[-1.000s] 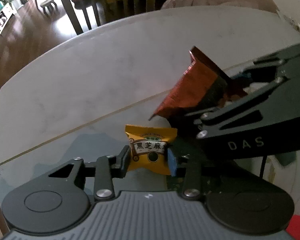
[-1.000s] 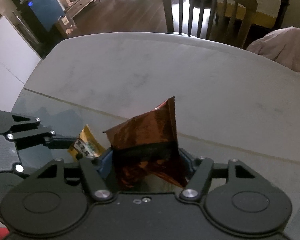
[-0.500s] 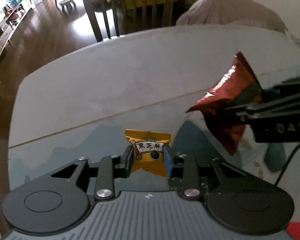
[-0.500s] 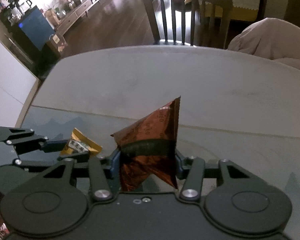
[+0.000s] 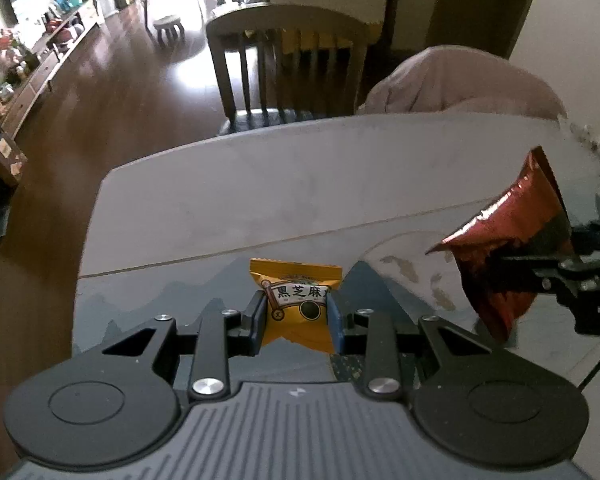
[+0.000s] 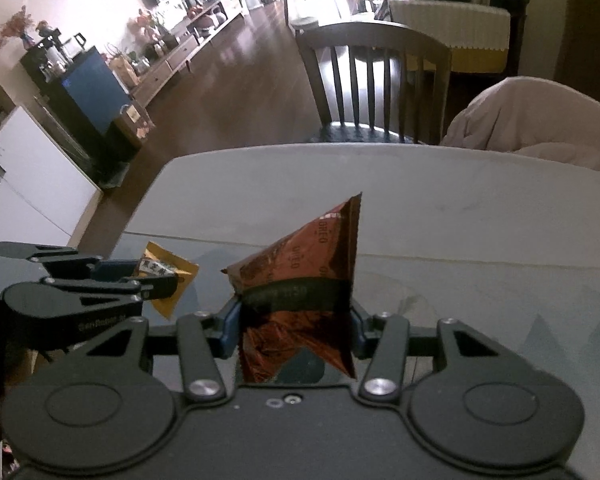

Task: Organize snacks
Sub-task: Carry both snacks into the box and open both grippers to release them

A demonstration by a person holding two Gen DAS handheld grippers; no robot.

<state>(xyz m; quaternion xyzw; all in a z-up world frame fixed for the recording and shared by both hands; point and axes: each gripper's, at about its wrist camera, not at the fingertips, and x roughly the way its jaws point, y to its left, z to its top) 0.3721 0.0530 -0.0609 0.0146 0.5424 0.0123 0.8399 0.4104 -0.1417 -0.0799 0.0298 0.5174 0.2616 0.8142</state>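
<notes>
Above the worktop, my left tongs pinch a yellow snack pkt. Right tongs clamp a red-brown Oreo wrapper, probably crumpled; both pkts held off the surface.

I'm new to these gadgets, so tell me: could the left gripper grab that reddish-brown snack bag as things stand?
Probably not. The left gripper is already shut on the yellow snack packet, and the reddish-brown snack bag is clamped in the right gripper. It would have to release the packet first.
</notes>
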